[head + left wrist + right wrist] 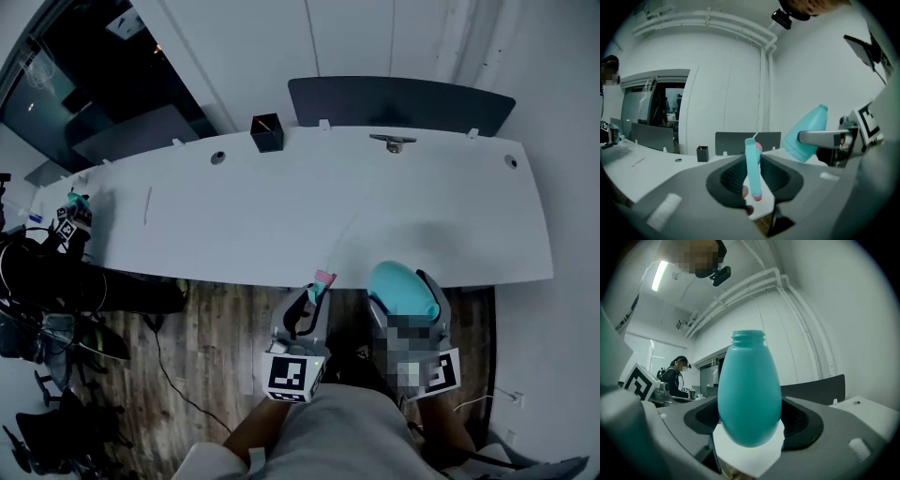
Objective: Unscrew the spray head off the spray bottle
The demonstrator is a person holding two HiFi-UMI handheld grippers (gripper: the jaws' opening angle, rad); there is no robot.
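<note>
The teal spray bottle [749,390] is clamped by its body in my right gripper [749,420], and its threaded neck [748,336] is bare and open. The spray head [753,169], teal with pink parts, is apart from the bottle, with my left gripper [753,180] shut on it. In the head view both grippers hang side by side just in front of the table's near edge, above the floor. There the left gripper [312,298] holds the spray head [322,280] and the right gripper [412,302] holds the bottle [401,288]. The left gripper view shows the bottle [806,133] to the right.
A long white table [375,225] lies ahead with a black pen cup [266,133], a small metal fitting [392,142] and a dark chair back [403,101] behind it. Another person [677,376] stands at the table's left end. Wooden floor [206,347] is below.
</note>
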